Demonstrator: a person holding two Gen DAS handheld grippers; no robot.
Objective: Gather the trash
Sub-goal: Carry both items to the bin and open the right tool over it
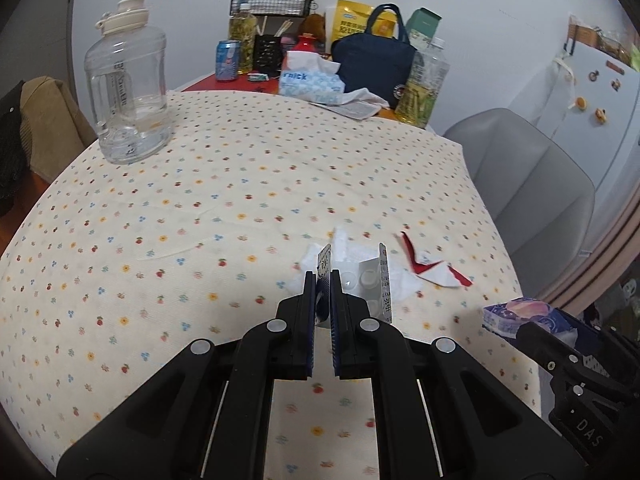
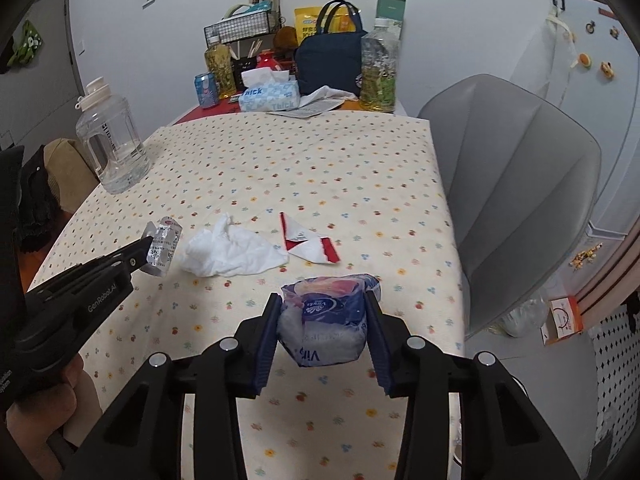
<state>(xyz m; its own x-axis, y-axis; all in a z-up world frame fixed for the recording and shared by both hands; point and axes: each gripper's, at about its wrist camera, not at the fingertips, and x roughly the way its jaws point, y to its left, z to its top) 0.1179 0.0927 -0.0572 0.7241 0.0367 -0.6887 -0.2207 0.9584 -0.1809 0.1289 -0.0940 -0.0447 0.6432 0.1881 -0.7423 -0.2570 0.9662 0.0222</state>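
Note:
My left gripper (image 1: pixel 321 280) is shut on a silver blister pack (image 1: pixel 374 280), held just above the flowered tablecloth (image 1: pixel 200 200). In the right wrist view the same left gripper (image 2: pixel 146 245) and blister pack (image 2: pixel 165 246) show at the left. My right gripper (image 2: pixel 323 300) is shut on a blue, partly used tissue packet (image 2: pixel 328 324), with both pads pressing its sides. That packet (image 1: pixel 520 314) also shows at the lower right of the left wrist view. A crumpled white tissue (image 2: pixel 228 252) and a red-and-white torn wrapper (image 2: pixel 308 244) lie on the cloth beyond both grippers.
A clear water jug (image 2: pixel 112 148) stands at the table's left. At the far end are a tissue box (image 2: pixel 268 96), a navy bag (image 2: pixel 332 64), bottles and a can. A grey chair (image 2: pixel 520 184) stands against the table's right edge, with a fridge behind it.

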